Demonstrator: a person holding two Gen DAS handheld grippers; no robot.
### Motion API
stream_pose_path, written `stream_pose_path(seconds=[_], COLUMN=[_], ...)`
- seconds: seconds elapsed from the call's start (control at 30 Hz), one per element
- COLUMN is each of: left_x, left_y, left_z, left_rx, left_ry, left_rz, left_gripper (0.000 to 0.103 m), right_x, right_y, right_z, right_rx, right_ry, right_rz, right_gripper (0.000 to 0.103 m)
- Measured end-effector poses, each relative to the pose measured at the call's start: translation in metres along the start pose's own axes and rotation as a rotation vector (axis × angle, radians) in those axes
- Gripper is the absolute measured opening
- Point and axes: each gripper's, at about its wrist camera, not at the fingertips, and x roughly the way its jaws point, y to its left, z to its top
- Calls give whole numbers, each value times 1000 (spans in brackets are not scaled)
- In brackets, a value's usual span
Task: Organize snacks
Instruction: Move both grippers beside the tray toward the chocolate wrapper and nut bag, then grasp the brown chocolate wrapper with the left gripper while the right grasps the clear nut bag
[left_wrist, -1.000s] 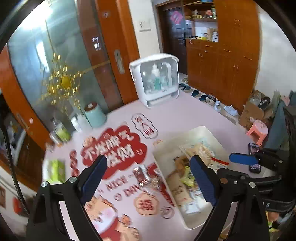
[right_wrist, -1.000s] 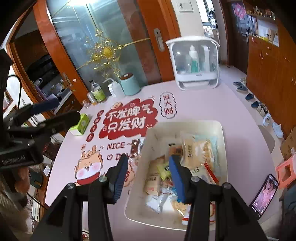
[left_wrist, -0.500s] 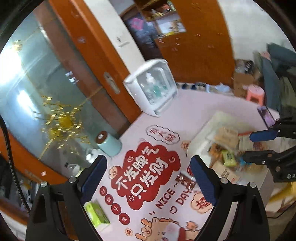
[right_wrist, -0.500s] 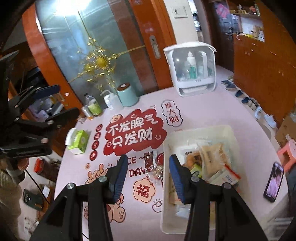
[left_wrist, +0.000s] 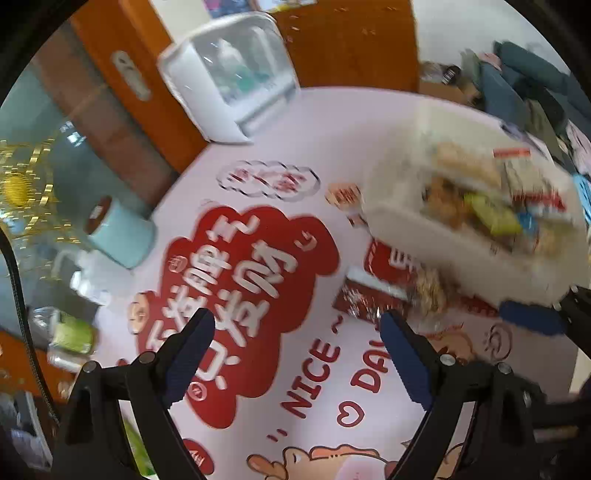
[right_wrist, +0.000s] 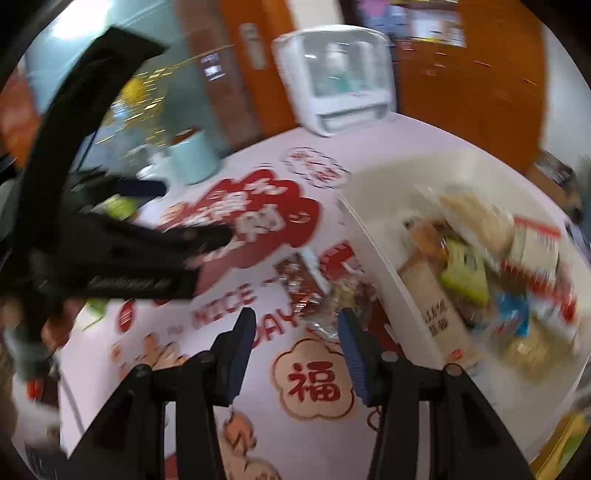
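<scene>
A red foil snack packet (left_wrist: 364, 302) (right_wrist: 297, 280) and a clear packet of pale bits (left_wrist: 430, 291) (right_wrist: 345, 291) lie loose on the pink table, just left of a white tray (left_wrist: 424, 236) (right_wrist: 373, 236) piled with several snack packs. My left gripper (left_wrist: 295, 321) hovers low over the red sticker, open wide, with nothing between its pads. My right gripper (right_wrist: 295, 317) stands open at a narrower gap, empty, with the loose packets just beyond its fingertips. Each gripper shows in the other's view: the right's blue finger (left_wrist: 528, 317), the left's black fingers (right_wrist: 207, 236). Both views are blurred.
A white see-through cabinet box (left_wrist: 229, 74) (right_wrist: 340, 81) stands at the table's far side. A teal canister (left_wrist: 118, 236) (right_wrist: 192, 158), bottles and a green tissue box (left_wrist: 72, 334) sit at the left. A hand (right_wrist: 59, 321) holds the left gripper.
Both grippers have dropped toward the table and rolled; the loose packets and the tray now look much closer. Neither jaw gap has changed.
</scene>
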Motion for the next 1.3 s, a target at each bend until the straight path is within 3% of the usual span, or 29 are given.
stream_pose_path(seconds=[0.2, 0.37, 0.5, 0.67, 1.0, 1.2, 1.27, 1.3], left_x=[41, 65, 78, 89, 86, 84, 84, 84], left_y=[-9, -9, -12, -7, 17, 32, 37, 39], left_z=[-14, -8, -6, -8, -18, -20, -20, -19], left_rx=[133, 192, 217, 191, 132, 68, 37, 20], left_ry=[26, 41, 53, 63, 66, 52, 46, 42], left_rz=[-95, -222, -250, -285, -366, -372, -371, -367], left_gripper=[87, 87, 87, 83, 83, 83, 83, 83], right_x=[42, 68, 84, 99, 100, 114, 118, 118], right_y=[-9, -21, -24, -20, -18, -15, -12, -9], right_z=[-20, -24, -19, -12, -4, 3, 5, 6], right_rx=[80, 200, 242, 243, 253, 255, 245, 219], right_ry=[-23, -17, -24, -26, -64, -64, -58, -65], right_rz=[-150, -188, -193, -200, -120, -151, -175, -204], right_gripper=[47, 47, 49, 51, 53, 56, 54, 45])
